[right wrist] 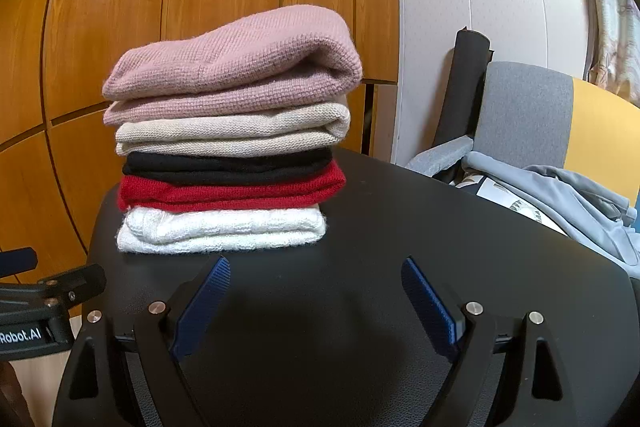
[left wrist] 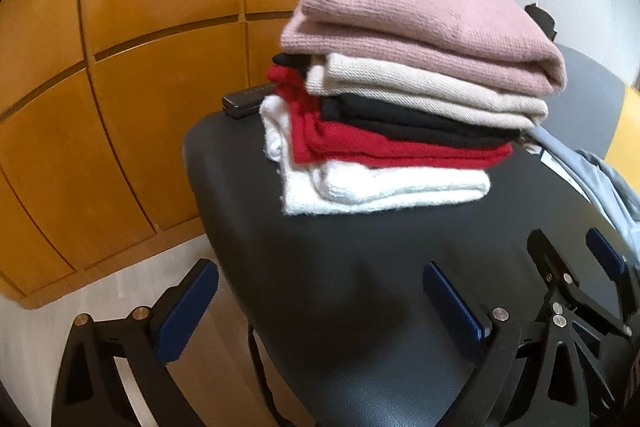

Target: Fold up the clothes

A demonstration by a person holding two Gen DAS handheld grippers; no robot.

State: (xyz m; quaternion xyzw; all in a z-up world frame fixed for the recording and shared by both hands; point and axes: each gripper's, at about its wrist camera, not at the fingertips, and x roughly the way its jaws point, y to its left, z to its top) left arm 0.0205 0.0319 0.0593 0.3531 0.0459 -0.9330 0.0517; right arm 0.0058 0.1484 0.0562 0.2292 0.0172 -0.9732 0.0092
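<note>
On the black worktop (right wrist: 400, 195) a stack (right wrist: 232, 131) of five folded knits is seen: pink (right wrist: 232, 67) on top, then beige, black, red and white. Beyond and slightly left of the right tool (right wrist: 316, 299) the stack lies, near but apart from its tips. From the left tool (left wrist: 320, 303) it is set ahead and to the right. Both tools are held wide open, with nothing gripped. Grey clothing (right wrist: 560, 199) is heaped at the right.
</note>
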